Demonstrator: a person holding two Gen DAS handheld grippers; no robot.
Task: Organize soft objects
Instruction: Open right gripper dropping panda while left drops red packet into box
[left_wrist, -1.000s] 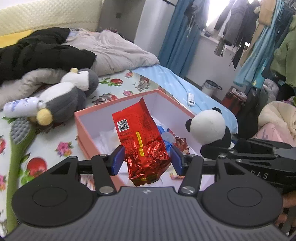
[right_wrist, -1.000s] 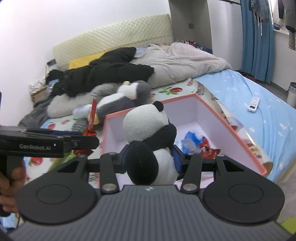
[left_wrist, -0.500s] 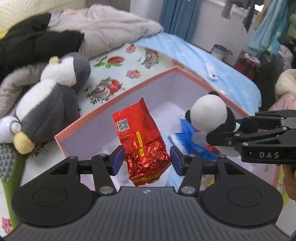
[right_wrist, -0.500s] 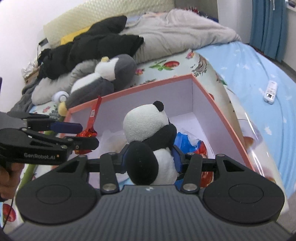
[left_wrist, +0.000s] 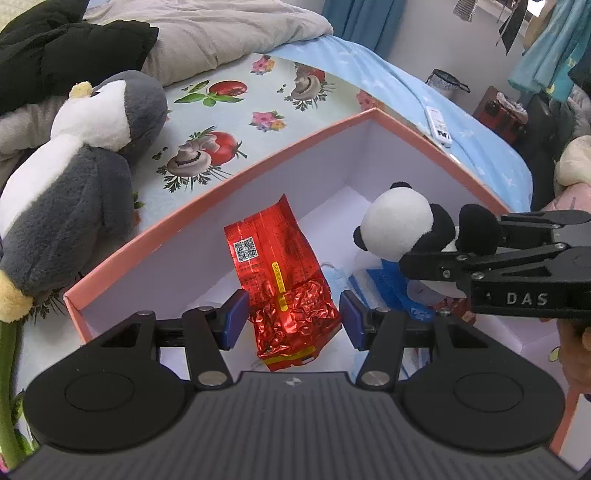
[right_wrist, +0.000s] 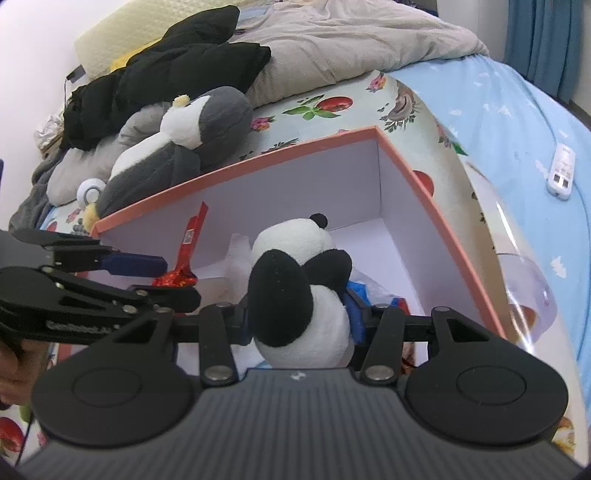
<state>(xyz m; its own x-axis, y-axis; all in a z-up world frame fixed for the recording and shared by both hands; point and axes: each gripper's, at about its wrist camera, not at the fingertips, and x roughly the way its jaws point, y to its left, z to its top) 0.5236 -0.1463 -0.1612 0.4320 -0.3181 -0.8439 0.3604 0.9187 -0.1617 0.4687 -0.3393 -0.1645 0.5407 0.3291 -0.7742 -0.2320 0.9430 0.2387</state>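
Both grippers hang over the open box (left_wrist: 207, 221). Left gripper (left_wrist: 291, 321) grasps an upright red packet (left_wrist: 280, 280); right gripper (right_wrist: 299, 321) clenches a panda plush (right_wrist: 295, 288).

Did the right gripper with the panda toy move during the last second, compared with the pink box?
Yes. The right gripper, shut on the panda toy, moved forward and down: the panda is now inside the pink box, below its rim.
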